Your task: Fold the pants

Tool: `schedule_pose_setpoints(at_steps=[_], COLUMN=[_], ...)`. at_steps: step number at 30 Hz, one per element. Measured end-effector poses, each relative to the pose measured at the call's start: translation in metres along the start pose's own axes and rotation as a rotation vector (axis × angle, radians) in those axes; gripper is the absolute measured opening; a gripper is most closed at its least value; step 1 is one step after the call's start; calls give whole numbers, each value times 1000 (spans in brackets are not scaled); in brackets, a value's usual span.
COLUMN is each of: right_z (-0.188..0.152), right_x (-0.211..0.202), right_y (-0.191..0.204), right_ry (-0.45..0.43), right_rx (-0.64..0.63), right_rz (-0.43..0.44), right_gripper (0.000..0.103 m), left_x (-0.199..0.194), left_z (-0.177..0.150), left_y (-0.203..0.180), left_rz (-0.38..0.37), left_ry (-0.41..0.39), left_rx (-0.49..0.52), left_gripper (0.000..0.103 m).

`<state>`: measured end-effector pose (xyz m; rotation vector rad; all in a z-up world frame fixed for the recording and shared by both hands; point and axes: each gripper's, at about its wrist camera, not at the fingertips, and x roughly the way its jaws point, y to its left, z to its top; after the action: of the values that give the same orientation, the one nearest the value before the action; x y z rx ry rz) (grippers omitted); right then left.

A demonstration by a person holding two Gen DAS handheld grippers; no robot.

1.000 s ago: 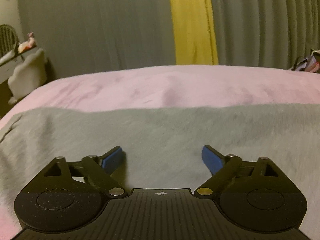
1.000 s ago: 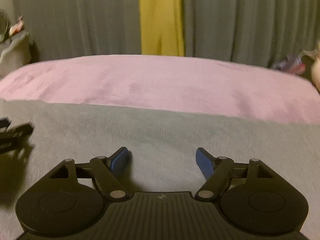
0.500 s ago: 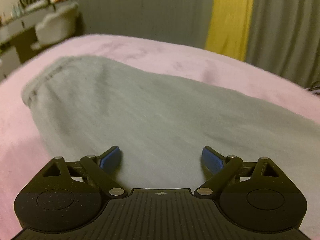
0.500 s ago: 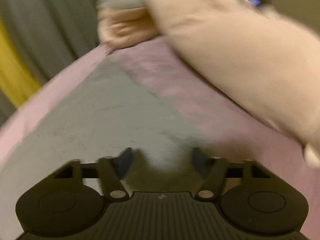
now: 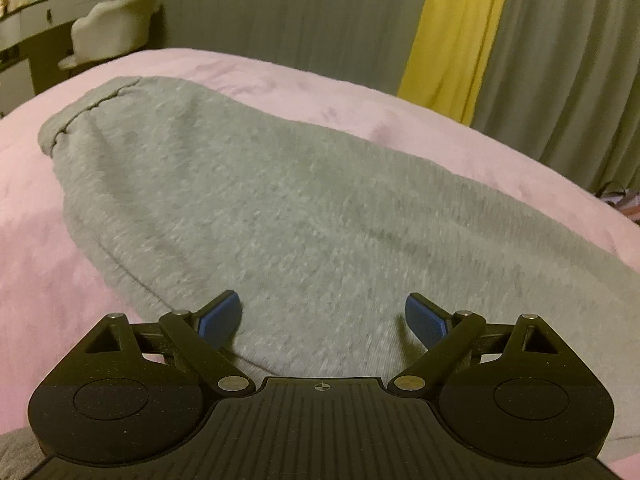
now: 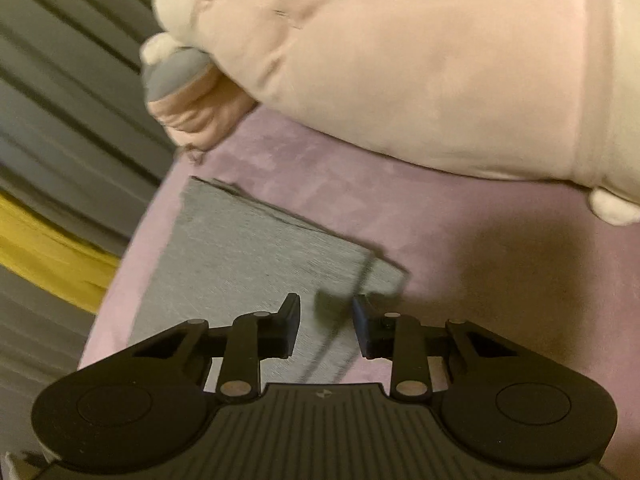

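Grey pants [image 5: 280, 200] lie flat on a pink bed cover [image 5: 48, 280]. One stitched end [image 5: 84, 112] shows at the upper left of the left wrist view. My left gripper [image 5: 322, 304] hovers open just over the cloth near its front edge, with nothing between its fingers. In the right wrist view the other end of the pants [image 6: 248, 248] stops in a straight hem. My right gripper [image 6: 327, 308] sits at the hem's near corner, rolled sideways. Its jaws are closing, with the cloth's side edge between them and a gap still showing.
A large pale pink plush toy [image 6: 400, 60] lies on the bed cover [image 6: 460, 264] just beyond the hem. Grey curtains with a yellow strip [image 5: 452, 40] hang behind the bed. A white chair [image 5: 112, 24] and a desk stand at the far left.
My right gripper swung far along the pants to the hem end, rolled sideways, and its jaws narrowed. My left gripper shifted and rolled toward the stitched end, staying open.
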<state>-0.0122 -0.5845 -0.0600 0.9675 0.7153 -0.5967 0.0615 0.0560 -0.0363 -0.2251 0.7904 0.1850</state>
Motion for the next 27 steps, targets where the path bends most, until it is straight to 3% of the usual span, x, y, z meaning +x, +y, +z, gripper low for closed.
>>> schedule_pose_setpoints(at_steps=[5, 6, 7, 12, 14, 18, 21, 23, 25, 26, 27], right_z=[2, 1, -1, -2, -1, -3, -7, -11, -13, -14, -14], right_x=[22, 22, 17, 20, 17, -3, -8, 5, 13, 11, 7], right_y=[-6, -6, -6, 0, 4, 22, 21, 18, 15, 13, 11], right_ry=[44, 26, 2, -8, -17, -76, -95, -72, -59, -61, -75], right_rx=[63, 71, 77, 57, 31, -76, -84, -126, -160, -163, -155], right_rz=[-2, 21, 51, 50, 47, -2, -38, -132, -195, -190, -179], right_gripper=[27, 11, 4, 10, 3, 2, 2, 2, 6, 6, 14], left_x=[0, -1, -1, 3, 2, 1, 1, 2, 1, 1, 1], left_z=[-2, -2, -2, -1, -1, -2, -2, -2, -2, -2, -2], left_y=[-4, -4, -2, 0, -1, -1, -2, -3, -3, -3, -2], left_rz=[-16, -24, -33, -27, -24, -23, -20, -18, -18, -20, -20], left_ry=[-1, -3, -4, 7, 3, -3, -2, -1, -1, -2, -2], left_rx=[10, 5, -2, -16, -11, -10, -10, -2, 2, -1, -3], left_gripper=[94, 94, 94, 94, 94, 94, 94, 94, 94, 94, 94])
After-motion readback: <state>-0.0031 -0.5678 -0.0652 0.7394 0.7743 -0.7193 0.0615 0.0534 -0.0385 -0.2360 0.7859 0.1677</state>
